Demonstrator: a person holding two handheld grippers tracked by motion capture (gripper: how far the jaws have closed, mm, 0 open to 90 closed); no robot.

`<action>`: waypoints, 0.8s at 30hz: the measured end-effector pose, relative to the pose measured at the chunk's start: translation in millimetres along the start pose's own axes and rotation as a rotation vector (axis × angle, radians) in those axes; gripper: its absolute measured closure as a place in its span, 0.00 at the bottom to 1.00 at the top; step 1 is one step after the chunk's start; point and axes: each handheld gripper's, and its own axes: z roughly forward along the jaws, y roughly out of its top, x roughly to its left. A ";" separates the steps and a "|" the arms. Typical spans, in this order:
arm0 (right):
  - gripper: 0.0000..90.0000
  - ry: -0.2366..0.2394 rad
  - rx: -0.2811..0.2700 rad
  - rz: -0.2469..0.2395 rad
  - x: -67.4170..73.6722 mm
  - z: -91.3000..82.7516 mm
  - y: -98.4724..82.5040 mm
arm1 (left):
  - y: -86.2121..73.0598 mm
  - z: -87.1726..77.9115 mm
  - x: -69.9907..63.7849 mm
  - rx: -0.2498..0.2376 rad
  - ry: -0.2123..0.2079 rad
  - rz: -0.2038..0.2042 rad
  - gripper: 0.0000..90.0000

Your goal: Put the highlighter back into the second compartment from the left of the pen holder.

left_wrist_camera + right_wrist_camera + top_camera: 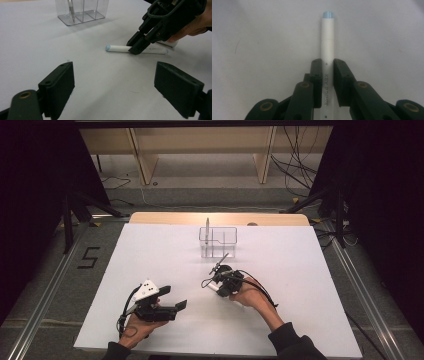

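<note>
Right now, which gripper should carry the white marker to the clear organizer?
Right. The right gripper is already shut on the white marker; the left gripper sits open, apart from it.

Brightness: the white tabletop (165, 265) is evenly lit from above; the room around it is dark.
Shadows: soft and faint, short on the tabletop.
Focus: the gripper views are slightly soft, with the near black jaws blurred.
Glare: mild along the tabletop's far edge.

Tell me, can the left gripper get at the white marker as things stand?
Probably only its free end. The left gripper is open with bare table ahead, but the right gripper is clamped on the marker.
</note>
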 end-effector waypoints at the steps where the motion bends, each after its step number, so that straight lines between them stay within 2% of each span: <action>1: 0.88 -0.003 0.001 -0.008 0.3 0.2 0.5 | -0.1 0.4 -0.3 -0.001 0.001 -0.002 0.18; 5: 0.88 -0.005 0.004 -0.003 -0.2 -1.3 0.2 | 0.1 -0.7 -0.1 -0.002 0.001 0.002 0.18; 8: 0.88 0.001 -0.015 0.021 -0.2 -4.5 -1.2 | 0.0 -0.5 0.1 0.001 0.000 0.002 0.18; 10: 0.88 0.000 -0.022 0.014 -0.1 -6.3 -2.4 | 0.0 -0.6 -0.1 0.001 0.001 0.005 0.18; 16: 0.88 0.022 -0.049 0.012 -3.8 -12.8 -3.9 | -0.2 -0.1 0.5 0.002 0.001 0.000 0.18; 24: 0.88 0.056 -0.108 0.037 -5.2 -18.6 -5.4 | -0.2 0.1 0.0 0.005 0.001 0.004 0.18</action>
